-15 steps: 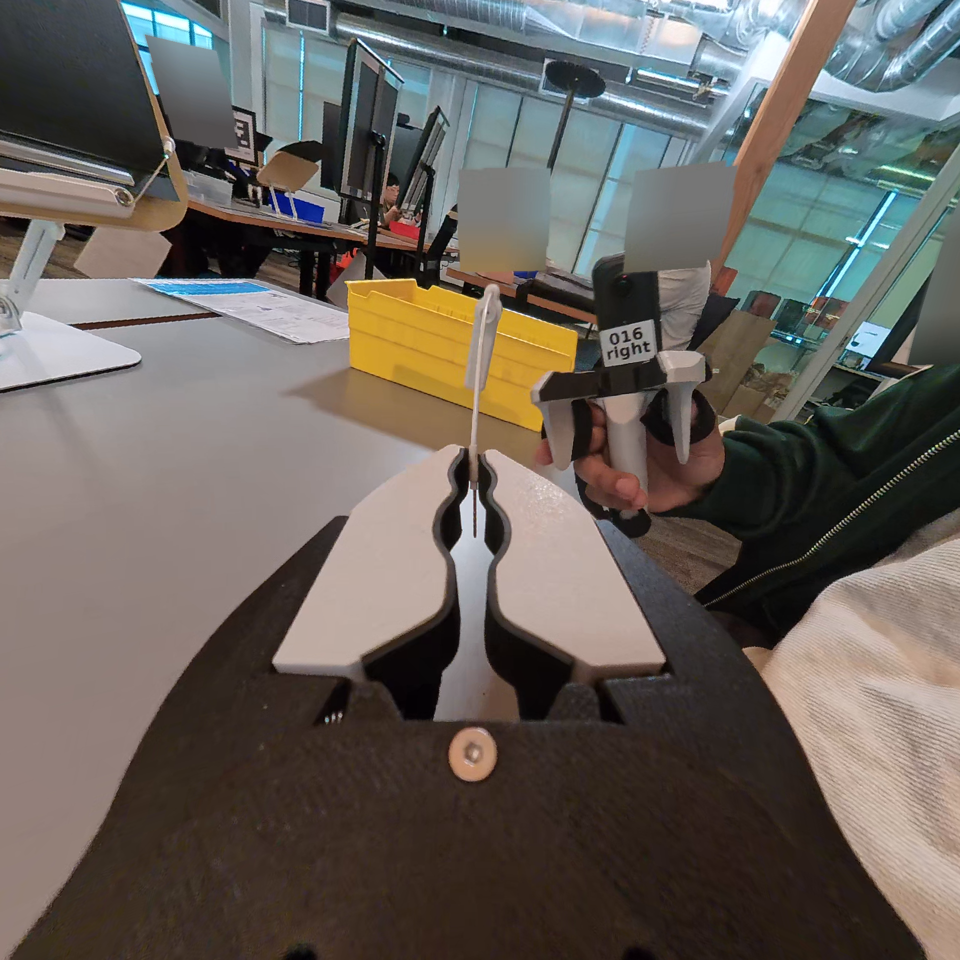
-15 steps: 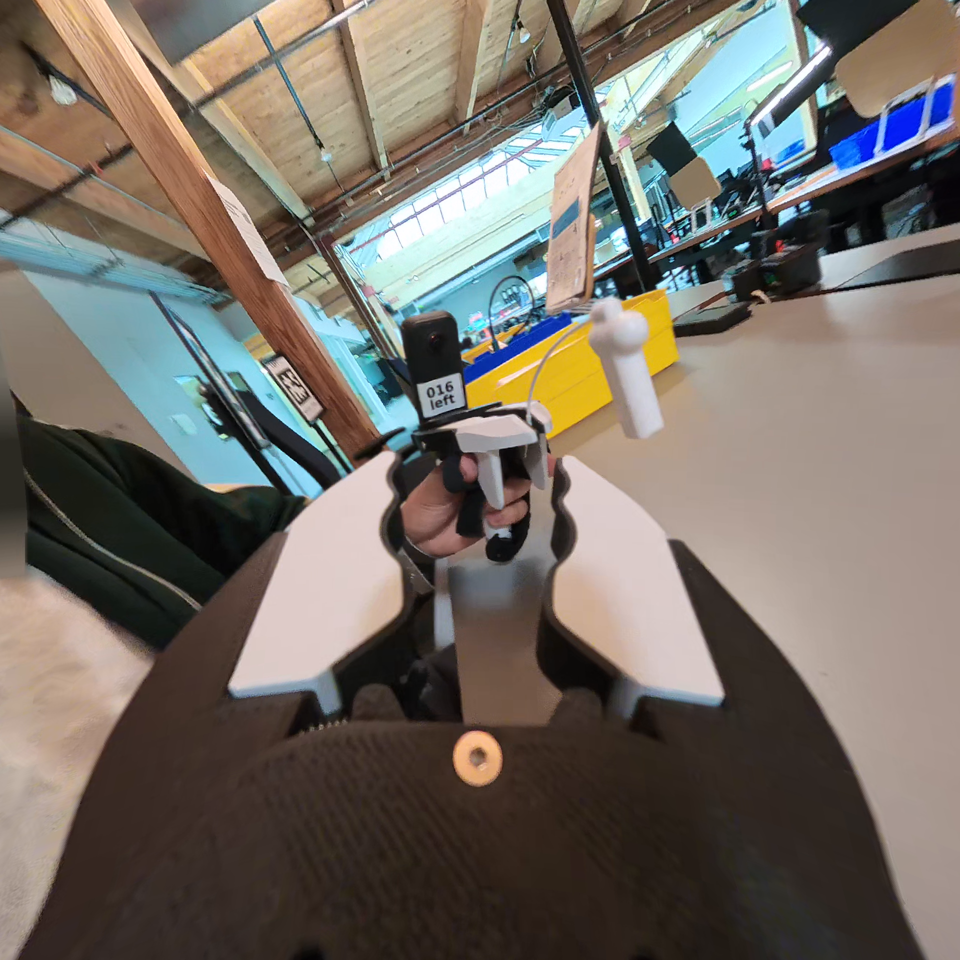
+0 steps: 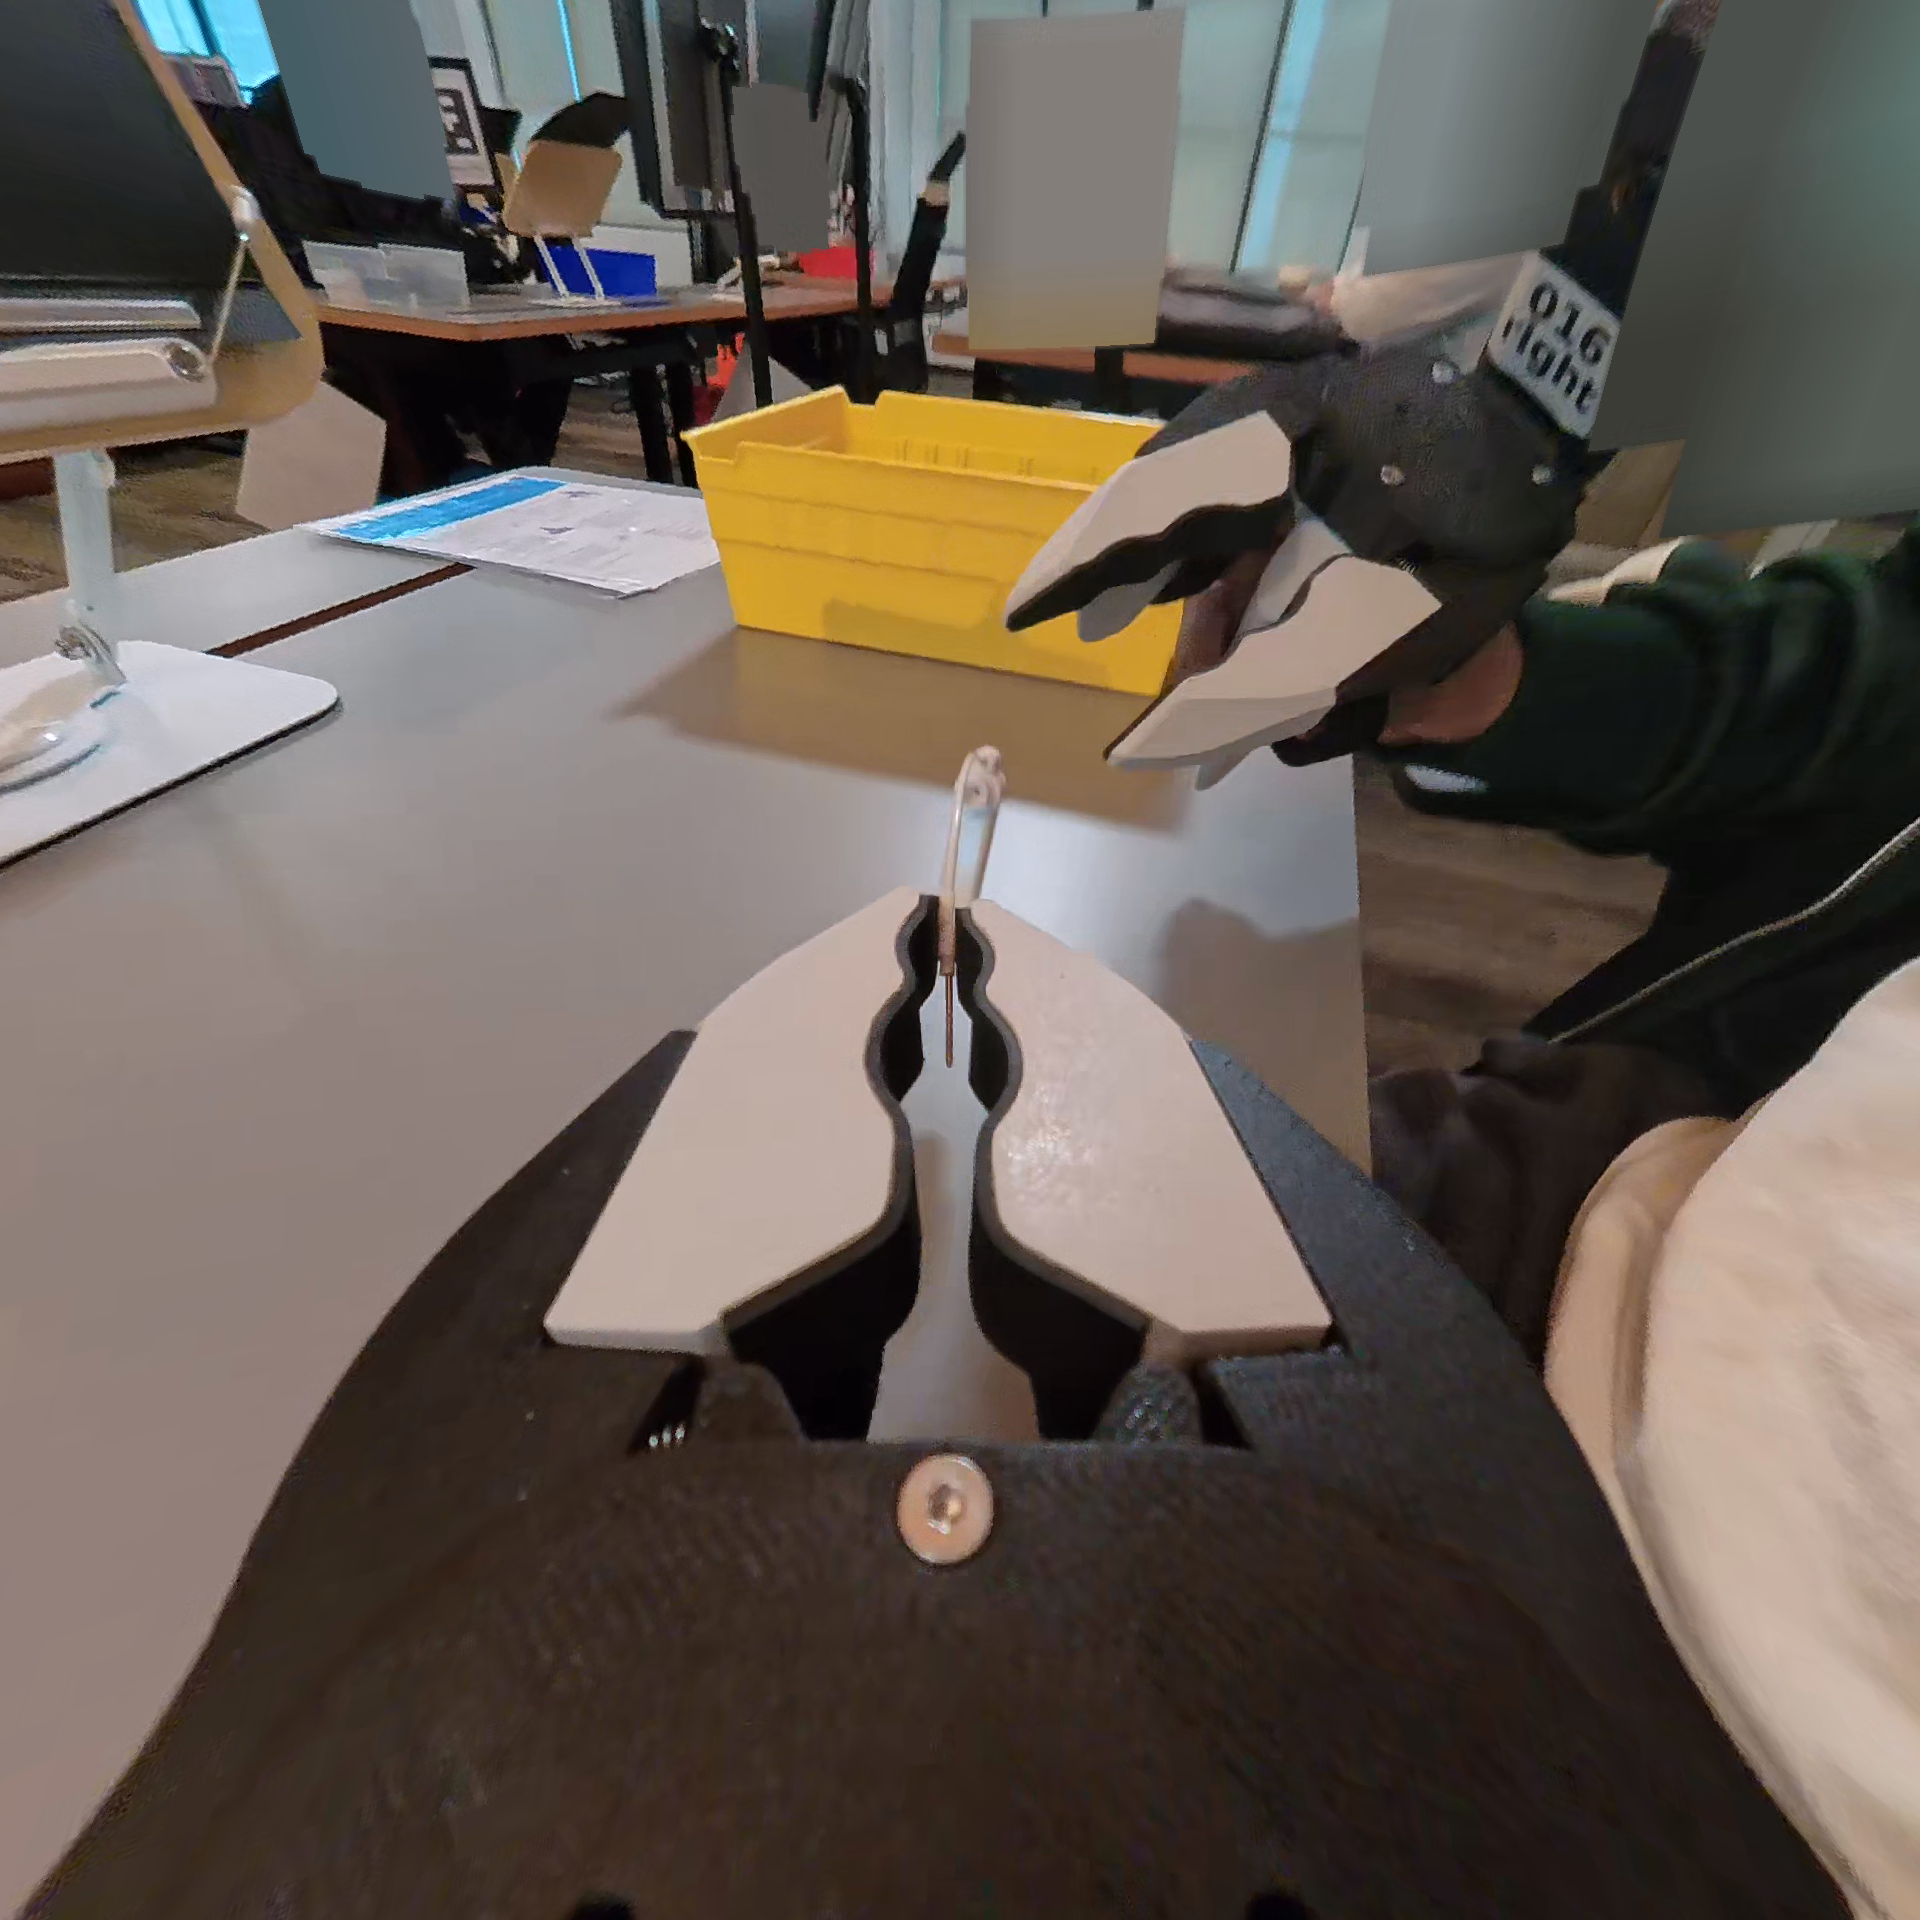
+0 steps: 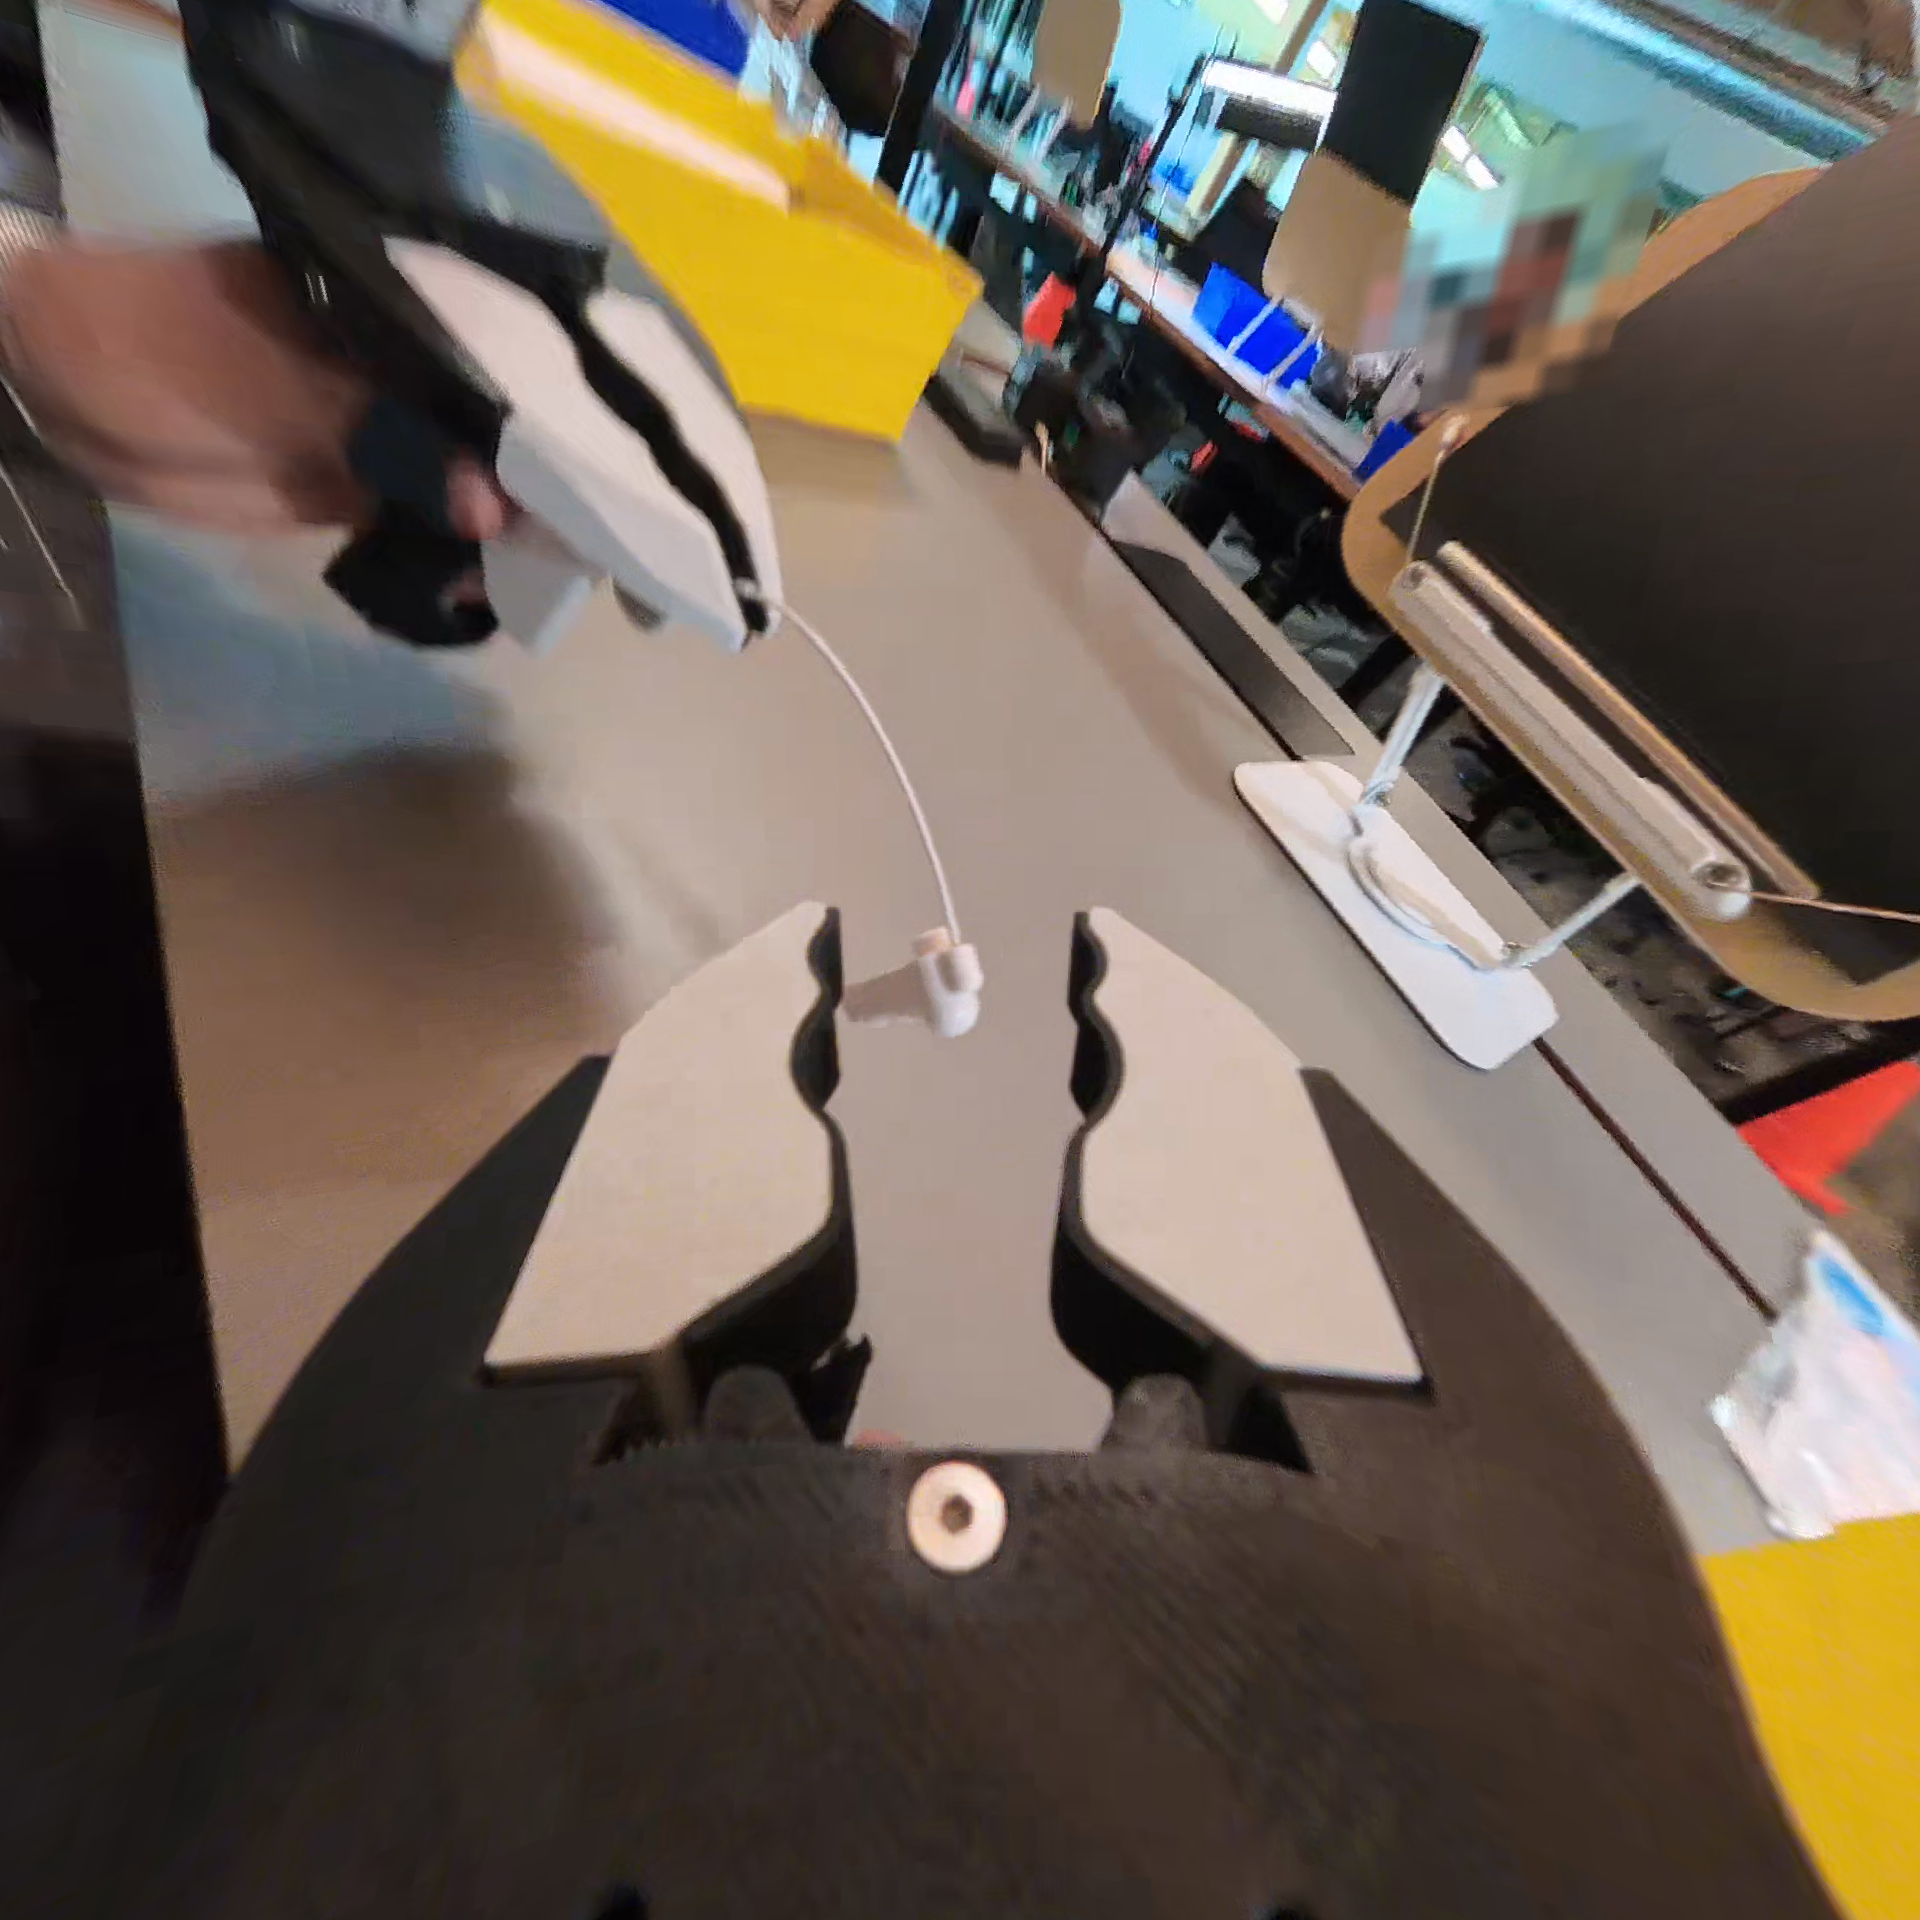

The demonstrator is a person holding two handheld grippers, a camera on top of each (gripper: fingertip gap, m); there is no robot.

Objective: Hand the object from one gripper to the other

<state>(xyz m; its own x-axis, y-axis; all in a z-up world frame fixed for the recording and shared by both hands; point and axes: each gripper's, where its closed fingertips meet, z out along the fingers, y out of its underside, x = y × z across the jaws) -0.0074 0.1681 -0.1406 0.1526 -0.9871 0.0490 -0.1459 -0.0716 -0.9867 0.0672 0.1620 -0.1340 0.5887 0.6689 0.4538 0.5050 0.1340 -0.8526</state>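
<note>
White plastic tag (image 4: 940,982) dangling on a thin cord (image 4: 883,748), pin end pinched in fully closed left gripper (image 3: 948,914). Right gripper (image 4: 951,971) empty, wide open around tag body, not touching. Risks: swinging tag dodging closure; early left release, drop onto table (image 4: 644,790).

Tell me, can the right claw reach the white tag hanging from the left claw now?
Probably yes: the right claw is open, and the white tag hangs between its fingertips with nothing between.
</note>
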